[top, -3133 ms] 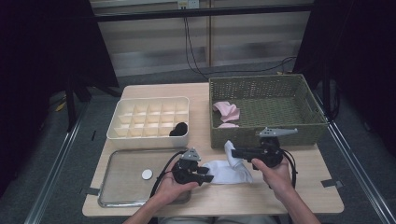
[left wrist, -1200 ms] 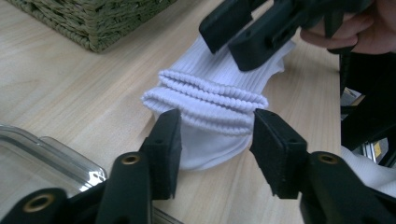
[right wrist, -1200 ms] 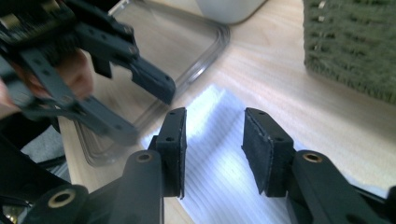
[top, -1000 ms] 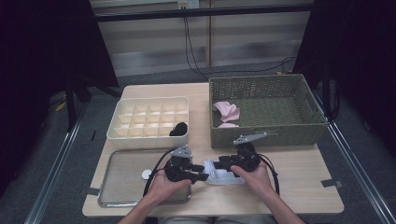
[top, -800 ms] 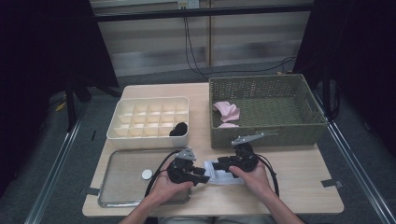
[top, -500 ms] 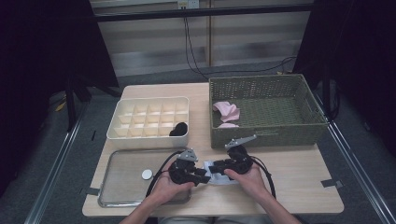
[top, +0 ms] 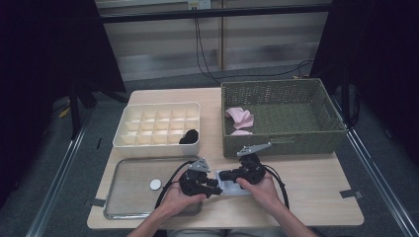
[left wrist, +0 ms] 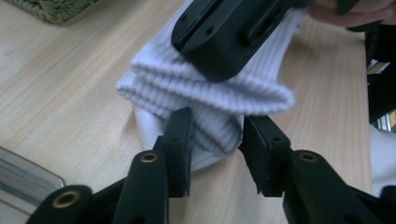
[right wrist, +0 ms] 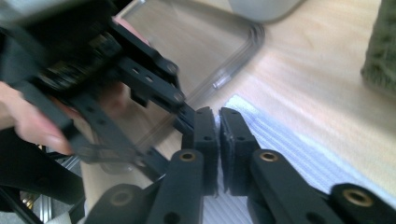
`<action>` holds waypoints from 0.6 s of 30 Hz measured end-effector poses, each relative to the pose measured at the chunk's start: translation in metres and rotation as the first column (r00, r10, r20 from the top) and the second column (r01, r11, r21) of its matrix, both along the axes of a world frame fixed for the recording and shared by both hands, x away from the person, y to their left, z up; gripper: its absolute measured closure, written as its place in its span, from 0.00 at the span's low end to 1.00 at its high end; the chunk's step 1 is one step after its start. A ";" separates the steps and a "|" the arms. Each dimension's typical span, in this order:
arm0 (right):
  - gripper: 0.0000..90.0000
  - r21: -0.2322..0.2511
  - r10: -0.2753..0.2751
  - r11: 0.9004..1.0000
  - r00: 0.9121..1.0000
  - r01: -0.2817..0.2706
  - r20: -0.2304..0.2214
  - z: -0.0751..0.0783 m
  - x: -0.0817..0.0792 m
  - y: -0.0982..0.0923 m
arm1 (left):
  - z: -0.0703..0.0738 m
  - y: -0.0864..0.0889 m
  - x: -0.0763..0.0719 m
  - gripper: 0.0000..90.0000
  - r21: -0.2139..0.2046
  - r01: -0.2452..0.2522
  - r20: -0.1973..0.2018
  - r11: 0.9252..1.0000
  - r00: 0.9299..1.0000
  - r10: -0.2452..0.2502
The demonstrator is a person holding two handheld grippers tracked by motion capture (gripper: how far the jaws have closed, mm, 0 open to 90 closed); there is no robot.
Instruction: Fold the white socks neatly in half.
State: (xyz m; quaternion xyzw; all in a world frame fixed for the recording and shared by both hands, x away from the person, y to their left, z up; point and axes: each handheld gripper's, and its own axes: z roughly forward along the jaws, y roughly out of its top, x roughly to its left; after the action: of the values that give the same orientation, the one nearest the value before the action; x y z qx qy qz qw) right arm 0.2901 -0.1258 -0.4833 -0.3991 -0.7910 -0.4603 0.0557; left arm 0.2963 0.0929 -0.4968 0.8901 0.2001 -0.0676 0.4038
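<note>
Two grippers met over one white ribbed sock (top: 232, 182) lying on the desk (top: 316, 190) near its front edge, between the metal tray (top: 128, 197) and the wicker basket (top: 284, 116). Left gripper (top: 216, 186) pointed right toward the sock; in the left gripper view its fingers (left wrist: 180, 140) stood at a middling gap around the folded cuff, with the ribbed fabric (left wrist: 205, 93) bunched between them, but whether the pads actually pressed it I couldn't tell for sure; its jaws had just been opening a little. Right gripper (top: 223, 176) came in from the other side, and in the right gripper view its fingers (right wrist: 233, 140) were nearly together, a thin slit left, apparently pinching a thin layer of the sock (right wrist: 299, 149); its jaws had just been closing. Likely reason for the setup: one side pinned the sock's end while the other gathered the cuff, so this looked like folding or rolling the sock into a bundle. Sock stayed flat on the desk for support, close to the person, so both hands (top: 262, 187) could work low. Divided organiser box (top: 158, 126) sat behind the tray with a dark rolled item (top: 189, 137) in one front compartment, probably a finished sock, so that seemed to be the destination. Pink cloth pieces (top: 239, 117) waited in the basket. Small white disc (top: 155, 184) lay in the tray, unrelated as far as I could judge.
</note>
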 end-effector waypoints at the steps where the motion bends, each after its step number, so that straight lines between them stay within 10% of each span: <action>1: 0.90 0.000 -0.007 1.000 1.000 0.007 -0.007 -0.002 0.000 -0.001 | 0.001 0.001 0.000 0.64 -0.003 0.004 -0.011 1.000 1.000 -0.004; 7: 0.73 0.020 -0.032 0.999 0.999 0.032 0.001 0.009 -0.006 -0.012 | 0.009 0.014 0.002 0.57 -0.050 -0.028 -0.017 0.998 0.999 0.028; 18: 0.87 -0.061 -0.091 0.994 0.996 0.090 -0.007 0.013 -0.030 -0.065 | 0.023 0.015 0.006 0.64 -0.094 -0.065 -0.011 0.993 0.998 0.065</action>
State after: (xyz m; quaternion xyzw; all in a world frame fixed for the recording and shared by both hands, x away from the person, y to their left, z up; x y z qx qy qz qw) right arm 0.2601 -0.1906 -0.4706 -0.4382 -0.7853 -0.4365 0.0264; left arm 0.3019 0.1079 -0.4737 0.8627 0.2273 -0.0675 0.4467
